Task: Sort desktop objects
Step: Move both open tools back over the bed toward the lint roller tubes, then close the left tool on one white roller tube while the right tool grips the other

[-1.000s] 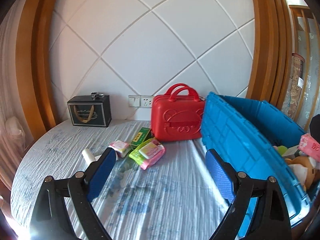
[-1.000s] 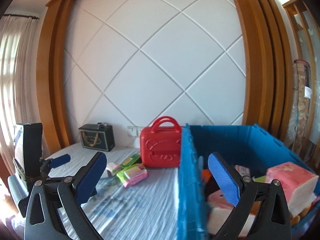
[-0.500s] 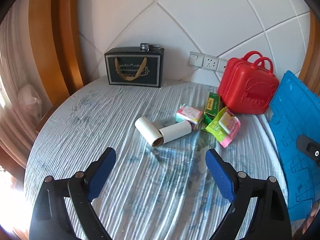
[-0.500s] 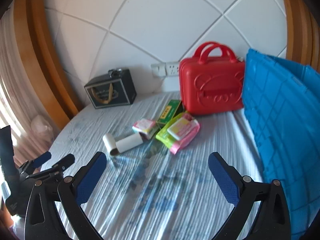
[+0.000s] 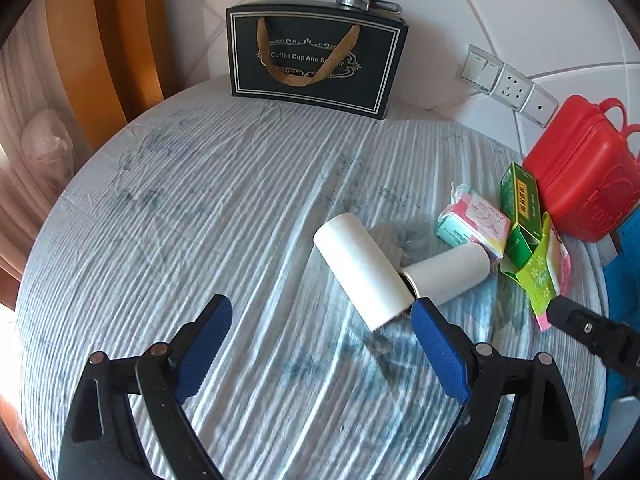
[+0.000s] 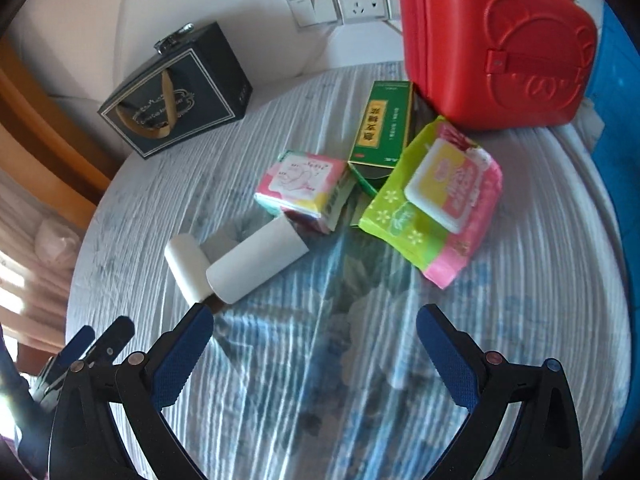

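Left gripper [image 5: 322, 334] spread wide, tilted down over two white paper rolls [image 5: 362, 270]. Right gripper [image 6: 316, 338] likewise agape, empty, angled down above the striped tablecloth [image 6: 320, 380].

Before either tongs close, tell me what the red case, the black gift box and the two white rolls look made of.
Red case: likely hard moulded plastic, glossy, with embossed bear face. Black gift box: apparently printed cardboard, matte, ribbon handle. White rolls: seemingly paper wound on a tube; a hollow brown core end shows.

Two white rolls [image 5: 362, 276] lie on blue-striped cloth [image 5: 200, 200] near a red case [image 6: 492, 40] and green box [image 6: 380, 124].
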